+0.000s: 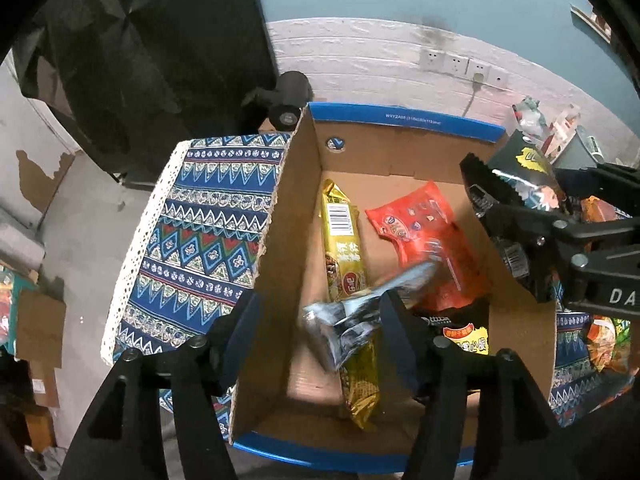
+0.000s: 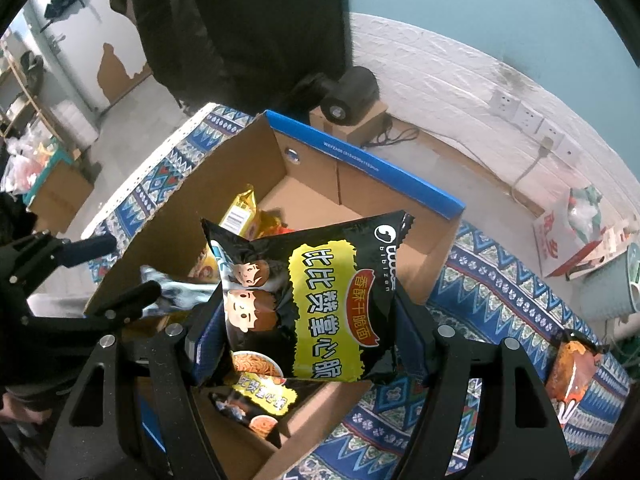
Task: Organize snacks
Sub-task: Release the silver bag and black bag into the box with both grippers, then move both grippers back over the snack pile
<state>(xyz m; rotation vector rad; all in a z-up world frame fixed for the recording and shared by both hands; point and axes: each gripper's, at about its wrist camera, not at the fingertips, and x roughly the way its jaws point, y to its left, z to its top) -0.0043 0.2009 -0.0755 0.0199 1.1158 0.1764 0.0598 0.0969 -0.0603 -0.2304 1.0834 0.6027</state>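
Note:
An open cardboard box (image 1: 280, 216) with blue rims stands on a patterned blue tablecloth (image 1: 200, 224). Inside lie a long yellow snack pack (image 1: 344, 248), a red packet (image 1: 428, 240) and a black noodle packet (image 1: 464, 336). My left gripper (image 1: 316, 328) is open over the box; a blurred silver packet (image 1: 360, 312) hangs between its fingers, falling. My right gripper (image 2: 308, 320) is shut on a black-and-yellow noodle snack bag (image 2: 320, 300) above the box (image 2: 360, 184); it also shows in the left wrist view (image 1: 516, 216). A second black noodle packet (image 2: 256, 404) lies below it in the box.
An orange snack packet (image 2: 572, 368) lies on the cloth to the right of the box. A black cylindrical device (image 2: 352, 96) sits on a small carton behind the box. Wall sockets (image 1: 460, 64) and a cable are behind. Bags and cartons (image 2: 576, 232) sit at the right.

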